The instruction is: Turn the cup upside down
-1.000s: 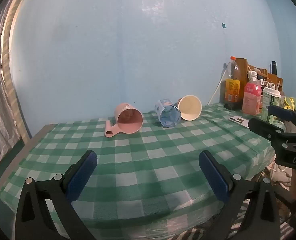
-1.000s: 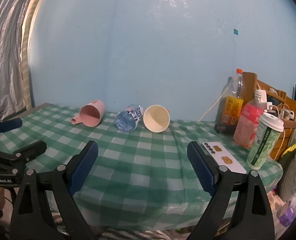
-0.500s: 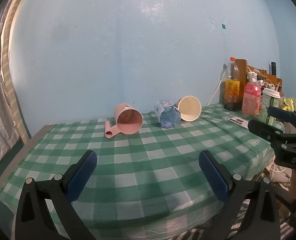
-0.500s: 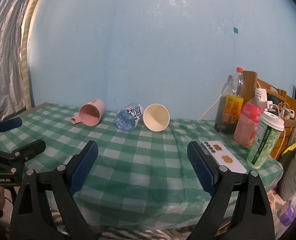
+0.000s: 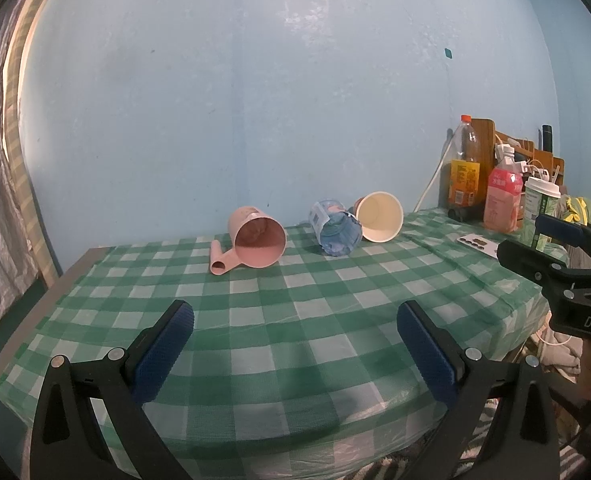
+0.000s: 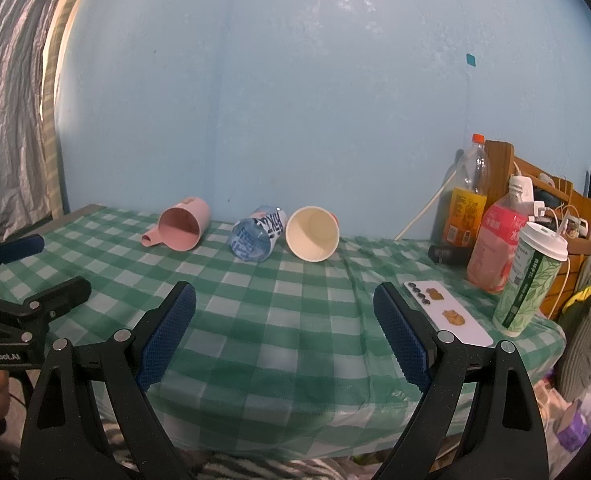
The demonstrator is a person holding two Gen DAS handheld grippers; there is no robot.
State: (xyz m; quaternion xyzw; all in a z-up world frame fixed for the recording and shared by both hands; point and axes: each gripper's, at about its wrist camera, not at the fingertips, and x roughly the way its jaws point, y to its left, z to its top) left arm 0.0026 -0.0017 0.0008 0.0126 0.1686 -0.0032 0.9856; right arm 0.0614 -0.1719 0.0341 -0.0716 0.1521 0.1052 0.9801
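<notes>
Pink mug (image 5: 257,242), clear blue cup (image 5: 335,229) and cream paper cup (image 5: 378,217) lie on their sides mid-frame, in a row on the checked surface (image 5: 295,320). We hold left tool (image 5: 295,354) and right tool (image 6: 284,330) spread wide, nothing gripped, lower frame.

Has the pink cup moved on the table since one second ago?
No. The pink cup lies on its side, same distance left of the blue cup on the same checks of the tablecloth.
</notes>
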